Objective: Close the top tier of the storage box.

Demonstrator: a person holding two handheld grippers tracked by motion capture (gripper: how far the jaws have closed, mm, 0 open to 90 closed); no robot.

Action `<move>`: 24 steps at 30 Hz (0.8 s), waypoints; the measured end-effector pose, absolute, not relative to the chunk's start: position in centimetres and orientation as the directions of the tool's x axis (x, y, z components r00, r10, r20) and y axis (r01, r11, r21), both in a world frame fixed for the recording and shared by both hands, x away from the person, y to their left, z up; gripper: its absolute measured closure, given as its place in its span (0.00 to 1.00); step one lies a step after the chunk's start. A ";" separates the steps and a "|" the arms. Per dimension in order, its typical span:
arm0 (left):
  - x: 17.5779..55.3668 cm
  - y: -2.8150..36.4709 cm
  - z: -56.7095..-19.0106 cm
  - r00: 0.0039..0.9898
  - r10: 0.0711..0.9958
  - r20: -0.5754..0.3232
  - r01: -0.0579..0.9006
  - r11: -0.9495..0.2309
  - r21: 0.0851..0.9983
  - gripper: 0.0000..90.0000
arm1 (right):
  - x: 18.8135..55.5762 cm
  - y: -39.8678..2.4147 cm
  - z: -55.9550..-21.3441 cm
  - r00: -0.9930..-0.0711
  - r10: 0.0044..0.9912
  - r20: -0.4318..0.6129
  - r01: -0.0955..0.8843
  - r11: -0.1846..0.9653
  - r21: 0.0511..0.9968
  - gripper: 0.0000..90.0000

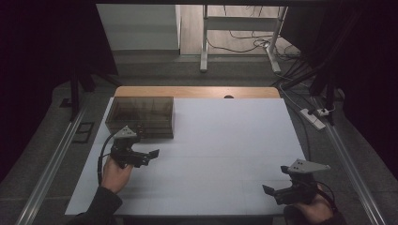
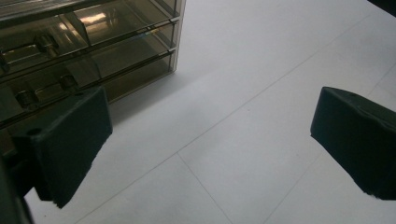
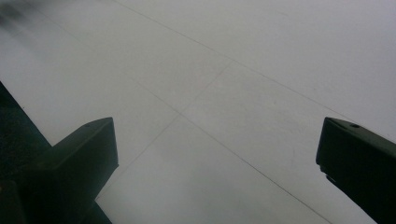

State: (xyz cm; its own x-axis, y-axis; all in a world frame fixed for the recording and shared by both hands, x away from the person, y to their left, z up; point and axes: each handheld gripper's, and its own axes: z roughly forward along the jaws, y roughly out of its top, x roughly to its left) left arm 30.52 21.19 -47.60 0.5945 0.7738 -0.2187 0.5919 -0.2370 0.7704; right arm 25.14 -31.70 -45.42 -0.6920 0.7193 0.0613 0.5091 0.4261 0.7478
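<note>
Left gripper [image 1: 149,149] gapes wide and empty beside the smoky drawer box [image 1: 141,115] — right gripper [image 1: 272,191] likewise spread, holding nothing.

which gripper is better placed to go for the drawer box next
Left. The left gripper sits open just in front of the smoky drawer box, whose drawer fronts show right beside its jaws. The right gripper, also open, is at the near right edge of the table.

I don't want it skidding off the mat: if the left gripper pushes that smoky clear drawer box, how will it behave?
The drawer box looks like rigid, thin plastic, so probably light. It sits low and wide on the smooth white mat, so it would likely slide rather than tip. Its drawers might shift.
</note>
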 end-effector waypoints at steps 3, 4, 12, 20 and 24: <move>30.2 21.1 -47.7 0.605 0.764 -0.223 0.587 -0.239 0.773 0.00 | 25.1 -31.7 -45.4 -0.693 0.718 0.061 0.509 0.428 0.747 0.00; 30.1 21.1 -47.6 0.607 0.764 -0.220 0.584 -0.241 0.775 0.00 | 25.1 -31.7 -45.4 -0.694 0.718 0.062 0.509 0.427 0.747 0.00; 29.3 21.0 -47.6 0.625 0.748 -0.224 0.575 -0.246 0.781 0.00 | 25.1 -31.8 -45.4 -0.694 0.717 0.070 0.510 0.420 0.751 0.00; 28.7 21.5 -47.7 0.654 0.694 -0.300 0.589 -0.219 0.778 0.00 | 25.2 -31.8 -45.4 -0.694 0.717 0.073 0.511 0.419 0.751 0.00; 28.3 21.5 -47.8 0.655 0.700 -0.284 0.590 -0.240 0.771 0.00 | 25.2 -31.8 -45.4 -0.695 0.716 0.070 0.511 0.422 0.749 0.00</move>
